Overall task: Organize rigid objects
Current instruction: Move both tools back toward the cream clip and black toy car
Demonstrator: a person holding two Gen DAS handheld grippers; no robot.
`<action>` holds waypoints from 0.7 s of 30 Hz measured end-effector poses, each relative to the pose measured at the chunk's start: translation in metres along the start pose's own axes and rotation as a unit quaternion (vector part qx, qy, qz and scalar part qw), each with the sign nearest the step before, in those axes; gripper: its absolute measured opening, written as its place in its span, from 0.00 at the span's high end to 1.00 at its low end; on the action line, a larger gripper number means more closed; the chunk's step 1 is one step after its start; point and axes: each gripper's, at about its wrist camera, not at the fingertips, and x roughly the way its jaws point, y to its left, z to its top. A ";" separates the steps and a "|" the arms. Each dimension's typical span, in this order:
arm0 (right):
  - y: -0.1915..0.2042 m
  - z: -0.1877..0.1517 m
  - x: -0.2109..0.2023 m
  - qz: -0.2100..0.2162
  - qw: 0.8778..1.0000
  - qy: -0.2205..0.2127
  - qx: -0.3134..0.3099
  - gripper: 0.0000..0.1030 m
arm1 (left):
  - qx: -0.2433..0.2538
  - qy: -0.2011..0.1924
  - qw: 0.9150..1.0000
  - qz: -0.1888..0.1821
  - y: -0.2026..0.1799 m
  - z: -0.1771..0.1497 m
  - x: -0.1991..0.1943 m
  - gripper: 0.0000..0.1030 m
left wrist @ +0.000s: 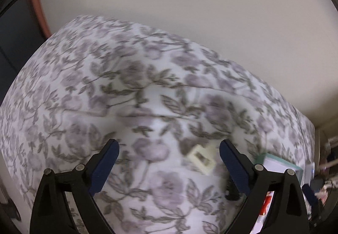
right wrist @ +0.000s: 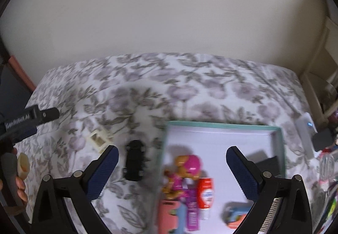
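Both frames are motion-blurred. The left gripper (left wrist: pixel 169 152) is seen spread wide and empty over the floral-print bedsheet (left wrist: pixel 105 86); the small cream rectangular plastic piece (left wrist: pixel 201 159) lies between its fingers, untouched. The right gripper (right wrist: pixel 172 158) is likewise released, holding nothing. The shallow teal-rimmed white cardboard box (right wrist: pixel 221 125) serves as landmark: just left of it lies the black toy car (right wrist: pixel 134 159); inside it are a pink-and-orange pup figure (right wrist: pixel 186 172) and a red-and-white tube (right wrist: pixel 205 193). Items at the box's near edge are cut off and indistinct.
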 end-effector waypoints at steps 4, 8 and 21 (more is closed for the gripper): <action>0.025 -0.004 0.015 0.014 1.000 0.013 -0.020 0.00 | -0.027 0.006 1.000 0.006 0.025 0.005 0.004 0.07; 0.041 -0.008 0.029 0.020 0.999 0.023 -0.031 0.00 | -0.036 0.010 0.999 0.010 0.037 0.007 0.009 0.07; 0.056 -0.015 0.062 0.030 0.998 0.041 -0.038 0.07 | 0.003 0.053 0.999 -0.001 0.011 0.002 0.041 0.07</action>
